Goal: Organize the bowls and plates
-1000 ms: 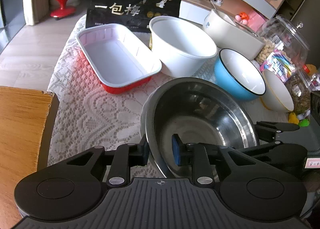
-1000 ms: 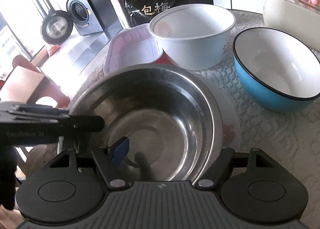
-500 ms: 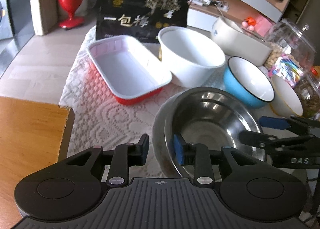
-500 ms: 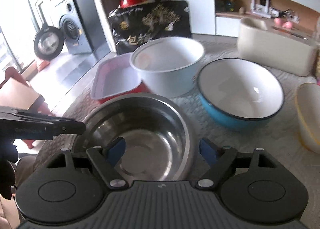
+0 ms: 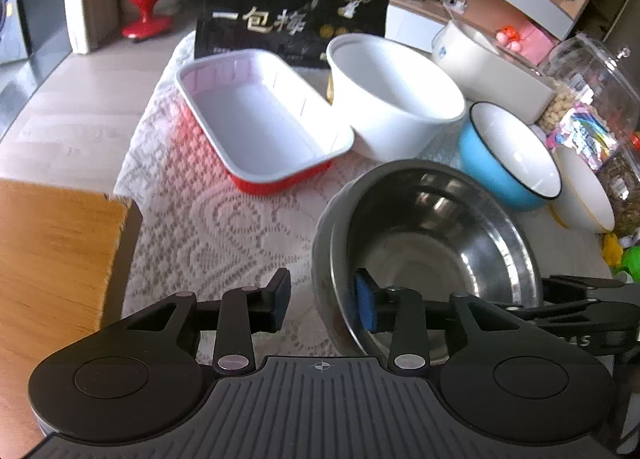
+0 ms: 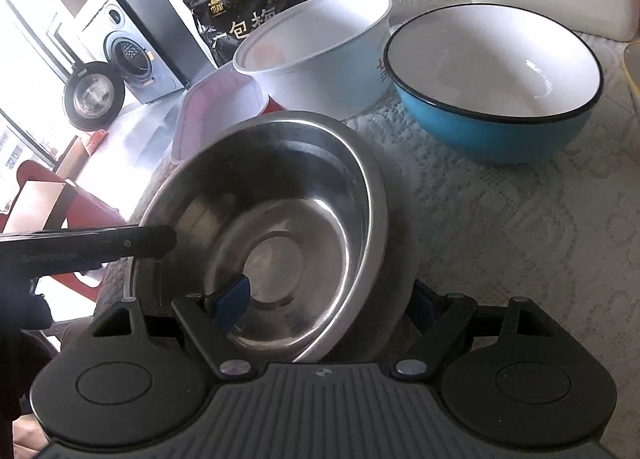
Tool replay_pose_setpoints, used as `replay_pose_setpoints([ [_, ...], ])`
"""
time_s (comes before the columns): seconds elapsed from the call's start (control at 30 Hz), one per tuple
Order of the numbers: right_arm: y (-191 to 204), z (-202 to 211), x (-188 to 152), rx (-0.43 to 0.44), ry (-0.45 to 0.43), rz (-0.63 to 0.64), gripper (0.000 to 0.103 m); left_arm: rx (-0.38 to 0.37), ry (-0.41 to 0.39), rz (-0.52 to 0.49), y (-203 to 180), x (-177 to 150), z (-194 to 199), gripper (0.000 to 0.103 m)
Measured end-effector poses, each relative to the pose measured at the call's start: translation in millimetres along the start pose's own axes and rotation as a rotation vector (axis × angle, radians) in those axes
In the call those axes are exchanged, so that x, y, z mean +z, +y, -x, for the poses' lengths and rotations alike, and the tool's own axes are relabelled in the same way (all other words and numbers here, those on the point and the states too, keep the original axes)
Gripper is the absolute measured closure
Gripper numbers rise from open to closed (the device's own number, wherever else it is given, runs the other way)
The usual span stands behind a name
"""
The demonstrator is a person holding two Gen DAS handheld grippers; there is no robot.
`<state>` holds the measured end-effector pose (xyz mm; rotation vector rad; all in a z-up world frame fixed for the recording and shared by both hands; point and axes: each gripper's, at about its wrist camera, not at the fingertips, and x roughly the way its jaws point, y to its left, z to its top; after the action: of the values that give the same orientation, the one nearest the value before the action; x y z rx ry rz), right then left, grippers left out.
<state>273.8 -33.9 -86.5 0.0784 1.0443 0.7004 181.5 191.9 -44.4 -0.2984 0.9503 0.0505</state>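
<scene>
The counter (image 5: 224,219), covered in a white lace cloth, fills the middle of both views. Lower centre on it sits the round stainless-steel bowl (image 5: 432,251), the widest vessel here. It should be light, stiff and slick, unlikely to break but apt to slide and ring. Its thin rolled rim looks like the best place to pinch.

Behind it, upper centre, stands a tall white plastic bowl (image 5: 396,99). This one is probably very light and a little flexible, so it is best taken at the lip. Left of it lies a rectangular tray, red outside and white inside (image 5: 260,127). To the right is a blue enamel bowl with a white inside and black rim (image 5: 512,163), likely heavier and prone to chipping. A yellow-rimmed white bowl (image 5: 584,187) lies at the right edge. That makes four bowls and one tray, and no flat plate shows.

The left gripper (image 5: 322,299) straddles the steel bowl's near wall, one pad inside and one well outside. Its fingers have just been opening and are now released from the rim. The right gripper (image 6: 332,303) also has its fingers released, spread either side of the same bowl's rim without pressing. They have just been widening too.
</scene>
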Motion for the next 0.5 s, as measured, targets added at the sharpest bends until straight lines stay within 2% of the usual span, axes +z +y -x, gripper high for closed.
replay_pose_setpoints([
  [0.13, 0.2, 1.6, -1.9, 0.005, -0.001, 0.0, 0.021, -0.016, -0.098, 0.0, -1.7, 7.3, 24.1, 0.066],
  [0.2, 0.0, 2.4, -2.1, 0.008, 0.0, 0.0, 0.021, -0.017, -0.108, 0.013, 1.2, 9.8, 26.8, 0.066],
  [0.3, -0.5, 3.7, -2.2, 0.013, 0.002, 0.001, 0.021, 0.004, -0.053, 0.04, 5.9, 9.5, 13.4, 0.068],
  [0.5, 2.6, 6.0, -3.4, 0.022, 0.0, 0.011, 0.021, -0.019, 0.015, 0.039, 5.5, 4.7, -7.7, 0.068],
])
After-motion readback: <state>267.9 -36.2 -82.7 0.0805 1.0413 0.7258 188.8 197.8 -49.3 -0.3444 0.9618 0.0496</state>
